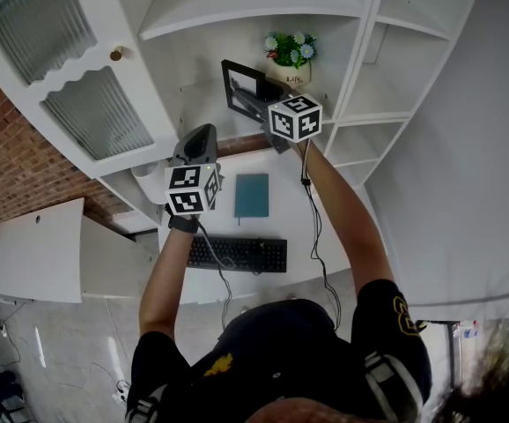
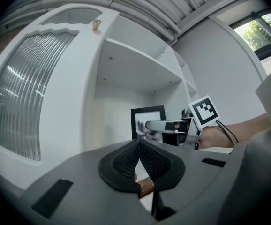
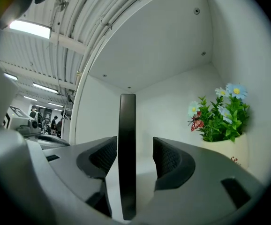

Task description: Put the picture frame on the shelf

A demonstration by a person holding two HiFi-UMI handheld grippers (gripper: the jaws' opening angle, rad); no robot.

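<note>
Picture frame upright on shelf, loose between wide-apart right gripper jaws (flowerpot alongside); left gripper jaws together, empty.

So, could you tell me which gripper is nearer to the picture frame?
Right. The right gripper has the picture frame standing edge-on between its open jaws; the left gripper, shut, is apart from it, with the frame farther ahead.

Study/office corner set up inside a big lab or workshop hall. White shelf unit w/ flower pot, desk w/ keyboard & teal notebook, brick wall at left. Beyond the unit's left side: ceiling pipes, strip lights, people & machines far off.
</note>
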